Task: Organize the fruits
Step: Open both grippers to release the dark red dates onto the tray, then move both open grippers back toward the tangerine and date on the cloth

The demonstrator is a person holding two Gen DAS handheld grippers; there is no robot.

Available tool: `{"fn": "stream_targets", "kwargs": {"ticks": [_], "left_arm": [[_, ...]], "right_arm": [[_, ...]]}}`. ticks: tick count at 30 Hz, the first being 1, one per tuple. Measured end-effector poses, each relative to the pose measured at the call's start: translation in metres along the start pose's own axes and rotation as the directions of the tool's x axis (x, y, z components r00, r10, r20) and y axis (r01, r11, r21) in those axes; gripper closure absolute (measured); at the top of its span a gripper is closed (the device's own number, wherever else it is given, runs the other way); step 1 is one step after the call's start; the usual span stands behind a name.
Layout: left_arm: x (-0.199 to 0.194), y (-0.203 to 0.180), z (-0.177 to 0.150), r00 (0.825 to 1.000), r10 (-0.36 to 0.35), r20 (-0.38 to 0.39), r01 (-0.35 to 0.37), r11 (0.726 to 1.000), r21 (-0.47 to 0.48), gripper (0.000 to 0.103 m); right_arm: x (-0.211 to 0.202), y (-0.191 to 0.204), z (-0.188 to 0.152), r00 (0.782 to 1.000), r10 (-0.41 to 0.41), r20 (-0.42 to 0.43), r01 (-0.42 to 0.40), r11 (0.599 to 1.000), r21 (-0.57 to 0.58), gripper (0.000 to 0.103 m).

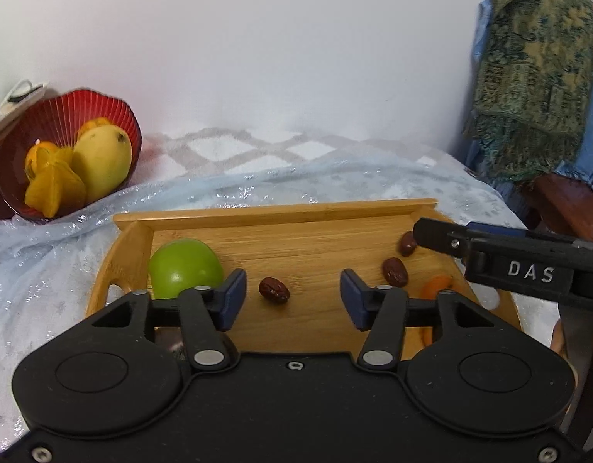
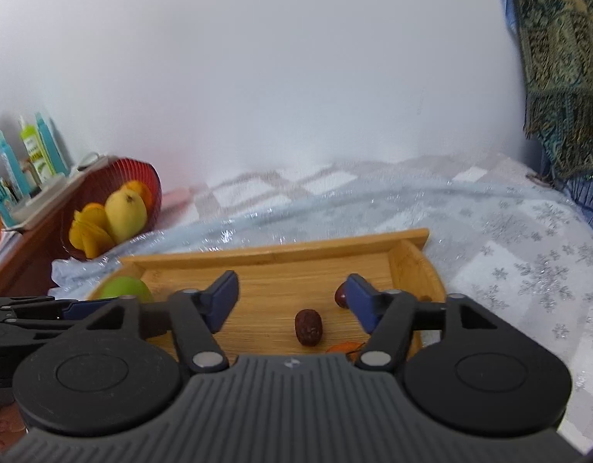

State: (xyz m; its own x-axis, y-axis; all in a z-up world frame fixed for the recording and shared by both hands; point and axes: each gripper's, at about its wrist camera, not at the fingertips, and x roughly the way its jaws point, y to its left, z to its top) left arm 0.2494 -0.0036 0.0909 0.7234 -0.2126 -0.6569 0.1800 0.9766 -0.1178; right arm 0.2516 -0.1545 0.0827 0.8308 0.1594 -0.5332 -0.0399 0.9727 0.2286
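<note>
"DAS" was stamped in pale letters on the right gripper (image 1: pixel 424 236), readable only from the left wrist. Both it and the left gripper (image 1: pixel 292 298) were spread wide, holding nothing, over the wooden tray (image 1: pixel 281 214). The tray held three red dates (image 1: pixel 274 290), one green apple (image 1: pixel 184 268) and an orange piece (image 1: pixel 435 284). The red bowl (image 1: pixel 107 106) held a mango (image 1: pixel 102 166). Only the right wrist showed four bottles (image 2: pixel 34 150).
</note>
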Motion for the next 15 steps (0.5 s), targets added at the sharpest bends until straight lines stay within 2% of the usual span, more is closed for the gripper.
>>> {"fn": "stream_targets", "kwargs": {"ticks": [5,11,15], "left_arm": [[-0.024,-0.007,-0.015,1.000,0.018,0.022,-0.018,1.000,0.022,0.040],[-0.049,-0.010,-0.038,0.999,0.015,0.050,-0.016,1.000,0.019,0.030],[-0.065,-0.014,-0.054,0.995,0.019,0.096,-0.021,1.000,0.022,0.030]], "right_arm": [[-0.027,-0.001,-0.008,0.998,-0.012,0.059,0.013,1.000,-0.009,0.014],[-0.047,-0.006,-0.018,0.996,-0.011,0.086,0.010,1.000,0.015,0.011],[-0.059,-0.005,-0.034,0.995,-0.029,0.093,0.027,1.000,0.016,0.008]]}}
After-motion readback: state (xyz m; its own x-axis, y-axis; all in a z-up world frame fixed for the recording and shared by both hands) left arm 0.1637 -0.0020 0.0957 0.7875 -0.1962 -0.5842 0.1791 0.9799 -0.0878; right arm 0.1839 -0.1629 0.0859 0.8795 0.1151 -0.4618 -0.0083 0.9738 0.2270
